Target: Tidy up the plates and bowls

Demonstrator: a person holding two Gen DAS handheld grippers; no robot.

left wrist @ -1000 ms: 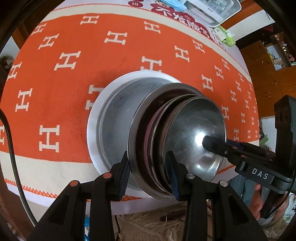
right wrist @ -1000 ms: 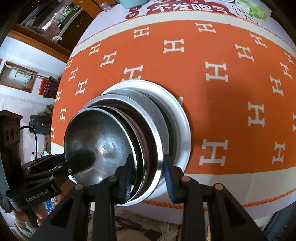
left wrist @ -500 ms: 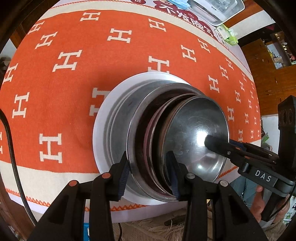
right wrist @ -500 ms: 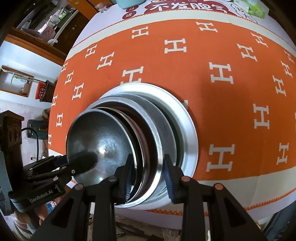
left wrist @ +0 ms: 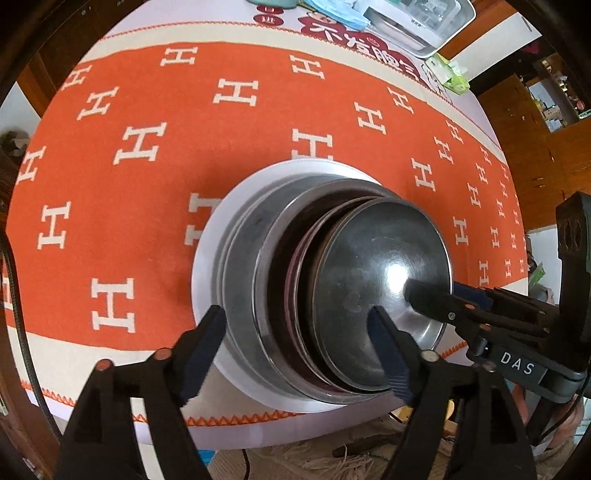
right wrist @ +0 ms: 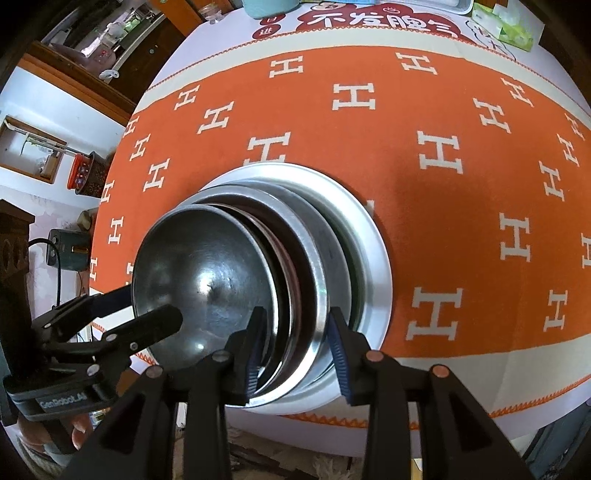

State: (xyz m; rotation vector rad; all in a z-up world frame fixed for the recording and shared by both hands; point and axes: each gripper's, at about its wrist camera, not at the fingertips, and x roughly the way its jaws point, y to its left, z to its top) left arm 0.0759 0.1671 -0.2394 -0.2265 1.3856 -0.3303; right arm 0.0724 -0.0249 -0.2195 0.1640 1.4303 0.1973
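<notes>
Left gripper point(left wrist: 295, 339), nearest the lens in the left wrist view: jaws opening, set wide to either side of the near rims of the nested stack of round steel bowls and plates point(left wrist: 332, 280), blue pads clear of the metal — nothing clamped.

Right gripper point(right wrist: 295, 343), nearest the lens in the right wrist view: jaws opening, straddling the near rims of the same stack point(right wrist: 258, 266); rims lie between the blue pads, contact not clearly visible, so firm grip cannot be told.

Stack position: near edge of the table point(left wrist: 461, 110), on the orange cloth patterned with cream H letters point(left wrist: 147, 110). Smallest shiny bowl point(left wrist: 384, 280) innermost, seated inside progressively wider dishes; widest flat-rimmed steel plate point(left wrist: 207, 258) at the bottom, resting on the cloth.

Beyond the stack: open orange cloth, then a cream border.

Far edge of the table — rectangular steel tray point(left wrist: 417, 22), a green-and-white packet point(left wrist: 450, 74), and the base of a pale teal container point(right wrist: 269, 7).
</notes>
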